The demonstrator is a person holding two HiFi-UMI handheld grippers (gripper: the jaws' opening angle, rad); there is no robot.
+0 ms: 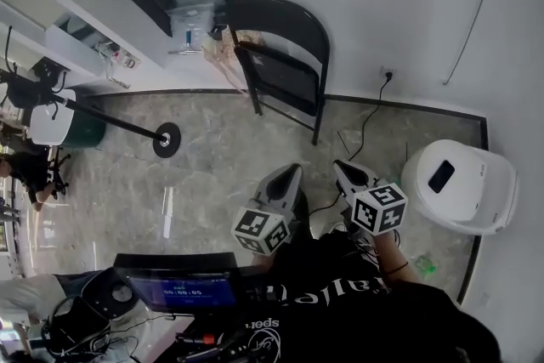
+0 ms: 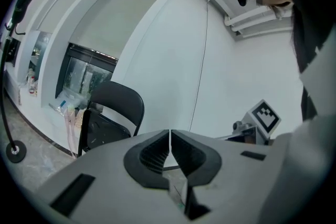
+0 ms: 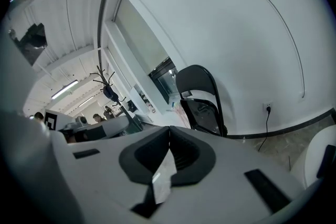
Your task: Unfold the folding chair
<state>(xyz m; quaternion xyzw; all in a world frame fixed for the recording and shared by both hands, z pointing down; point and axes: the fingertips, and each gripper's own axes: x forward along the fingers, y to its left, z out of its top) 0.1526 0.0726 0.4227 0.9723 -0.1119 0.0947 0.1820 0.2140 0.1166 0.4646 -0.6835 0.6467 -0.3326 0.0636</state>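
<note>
A black metal folding chair (image 1: 280,59) leans folded against the white wall, its legs on the marble floor. It also shows in the left gripper view as the chair (image 2: 110,118) at left, and in the right gripper view as the chair (image 3: 202,99) at centre. My left gripper (image 1: 294,172) and right gripper (image 1: 339,167) are held side by side in front of me, well short of the chair and pointing toward it. Both have their jaws shut with nothing between them; the tips of the left gripper (image 2: 169,136) and right gripper (image 3: 169,134) meet.
A white round bin (image 1: 459,185) stands at right by the wall. A black cable (image 1: 371,110) runs from a wall socket across the floor. A stand with a round black base (image 1: 167,139) is at left. A clear plastic box (image 1: 194,19) sits beside the chair.
</note>
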